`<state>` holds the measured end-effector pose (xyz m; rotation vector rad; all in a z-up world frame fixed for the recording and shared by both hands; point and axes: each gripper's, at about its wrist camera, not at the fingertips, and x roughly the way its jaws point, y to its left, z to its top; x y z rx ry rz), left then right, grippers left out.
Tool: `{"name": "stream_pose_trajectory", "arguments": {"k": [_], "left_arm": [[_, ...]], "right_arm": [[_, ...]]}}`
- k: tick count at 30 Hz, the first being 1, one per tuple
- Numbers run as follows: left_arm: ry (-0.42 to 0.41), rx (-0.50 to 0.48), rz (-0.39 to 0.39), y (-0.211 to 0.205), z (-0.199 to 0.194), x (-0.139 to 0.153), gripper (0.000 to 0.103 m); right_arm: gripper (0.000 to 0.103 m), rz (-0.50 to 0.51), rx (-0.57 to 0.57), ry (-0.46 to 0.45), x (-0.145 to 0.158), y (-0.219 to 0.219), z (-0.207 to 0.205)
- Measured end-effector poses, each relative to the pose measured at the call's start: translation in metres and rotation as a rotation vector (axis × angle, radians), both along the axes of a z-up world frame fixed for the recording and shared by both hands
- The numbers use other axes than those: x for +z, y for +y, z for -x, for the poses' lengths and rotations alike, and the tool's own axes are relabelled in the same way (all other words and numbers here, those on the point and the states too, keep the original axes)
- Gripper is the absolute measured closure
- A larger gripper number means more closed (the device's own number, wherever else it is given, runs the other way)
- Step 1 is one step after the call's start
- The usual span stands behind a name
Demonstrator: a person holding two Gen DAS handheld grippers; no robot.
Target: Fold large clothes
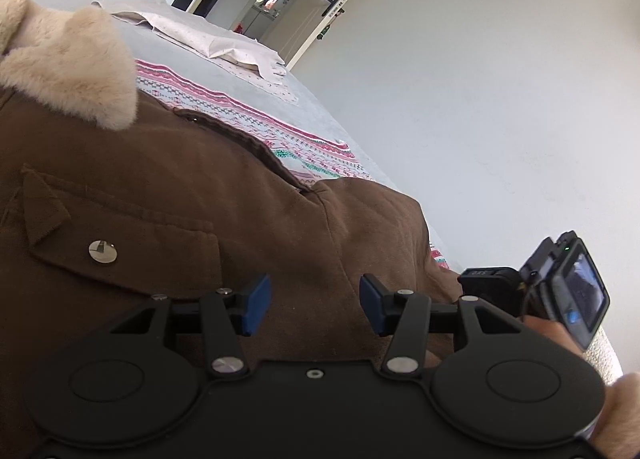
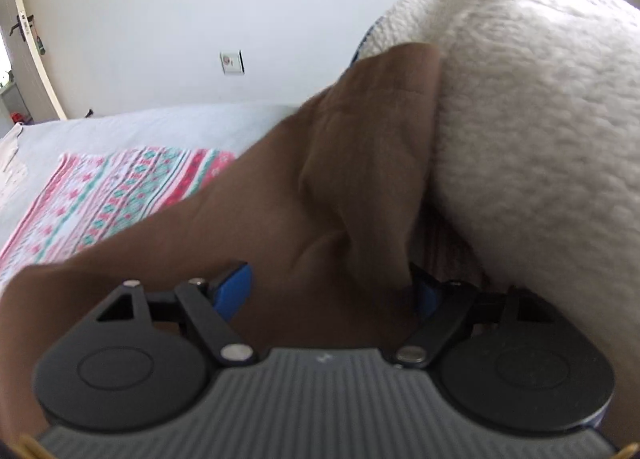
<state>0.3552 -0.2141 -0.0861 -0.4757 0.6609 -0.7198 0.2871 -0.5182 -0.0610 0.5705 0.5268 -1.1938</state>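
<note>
Stage: While the brown coat (image 1: 168, 187) lay spread over the bed (image 1: 320, 115), the fold looked barely begun; its chest pocket and snap faced up and the fur collar (image 1: 76, 63) sat flat toward the far left.
Coat: it covered a striped cloth (image 1: 256, 119) on the bed's grey sheet, with one brown part reaching toward the bed's right edge.
Left hand-held gripper (image 1: 316, 305): its blue pads stood apart just above the brown cloth below the pocket, nothing pinched between them.
Right hand-held gripper (image 2: 334, 293): a raised brown fold sat between its pads; the right pad was half hidden by the cloth and the left pad showed a gap, so I judged the jaws not yet clamped.
Lining: white fleece (image 2: 532, 131) bulged beside that brown fold in the right wrist view, turned outward.
Other laundry: a pale garment (image 1: 208, 39) lay near the bed's far edge, loosely flat.
Done: the coat laid out, front up.
Left: by my reading, taking hold of the lifted part, bringing sleeves and sides in, then doubling the body.
</note>
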Motion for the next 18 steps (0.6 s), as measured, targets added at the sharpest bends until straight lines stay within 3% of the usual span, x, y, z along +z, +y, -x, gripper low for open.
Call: {"name": "stream_pose_trajectory", "arguments": {"k": [1, 3, 9, 12, 13, 14, 15, 16, 18], "left_arm": [[-0.001, 0.000, -0.001, 0.000, 0.000, 0.000, 0.053], [0.005, 0.005, 0.002, 0.001, -0.001, 0.000, 0.053], [-0.019, 0.005, 0.036, 0.005, 0.002, 0.006, 0.056], [-0.070, -0.048, 0.068, -0.001, 0.010, 0.010, 0.057], [-0.053, -0.084, 0.055, -0.009, 0.010, 0.007, 0.057], [-0.033, -0.137, -0.003, -0.022, 0.011, 0.000, 0.057], [-0.032, -0.177, -0.110, -0.037, 0.012, -0.007, 0.057], [-0.063, -0.179, -0.158, -0.043, 0.016, -0.008, 0.057], [-0.059, -0.184, -0.155, -0.042, 0.016, -0.007, 0.057]], "right_arm": [[0.072, 0.022, 0.033, -0.008, 0.002, 0.000, 0.000], [0.093, 0.024, 0.094, -0.062, 0.014, -0.001, 0.004], [0.097, 0.091, 0.205, -0.329, 0.089, -0.011, 0.047], [0.099, 0.108, 0.196, -0.361, 0.107, -0.029, 0.066], [0.099, 0.098, 0.192, -0.349, 0.105, -0.034, 0.068], [0.099, 0.097, 0.196, -0.327, 0.100, -0.036, 0.068], [0.099, 0.093, 0.209, -0.301, 0.094, -0.036, 0.066], [0.099, 0.089, 0.216, -0.291, 0.089, -0.034, 0.065], [0.099, 0.128, 0.225, -0.308, 0.087, -0.025, 0.066]]}}
